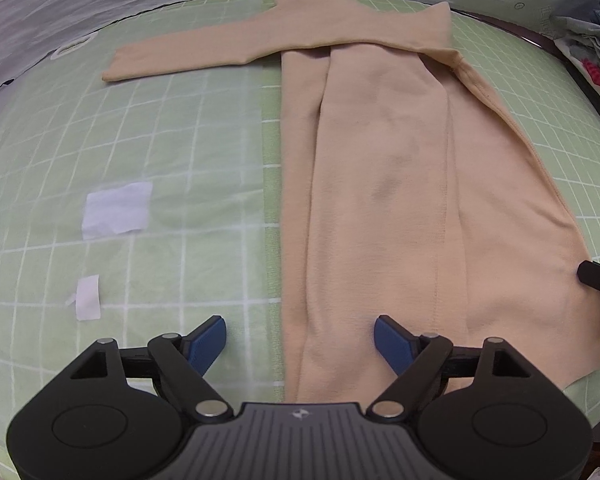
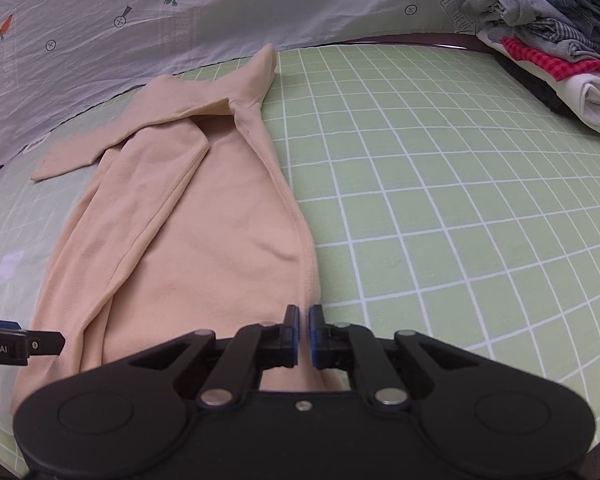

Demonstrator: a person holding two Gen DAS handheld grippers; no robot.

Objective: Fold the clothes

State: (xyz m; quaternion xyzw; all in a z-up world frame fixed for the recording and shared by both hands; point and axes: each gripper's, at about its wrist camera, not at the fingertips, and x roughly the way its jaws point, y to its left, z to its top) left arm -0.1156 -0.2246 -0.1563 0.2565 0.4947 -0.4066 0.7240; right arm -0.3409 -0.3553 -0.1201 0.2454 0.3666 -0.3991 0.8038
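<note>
Beige long-sleeved top (image 1: 380,184), lying flat and partly folded on green gridded surface, body running from frame bottom to top centre, side panels folded inward, one sleeve (image 1: 204,54) stretched toward upper left.

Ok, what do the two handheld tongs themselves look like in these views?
Both tongs, left and right, match: matte black linkage arms with silver pivot pins, rounded black housings bearing embossed circles, and blue pads on the fingers. The left body has a ribbed grey centre plate with a small logo. No cables, hands or sleeves show.

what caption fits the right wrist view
Right gripper shut at the near hem of a beige top on a green grid mat.
</note>
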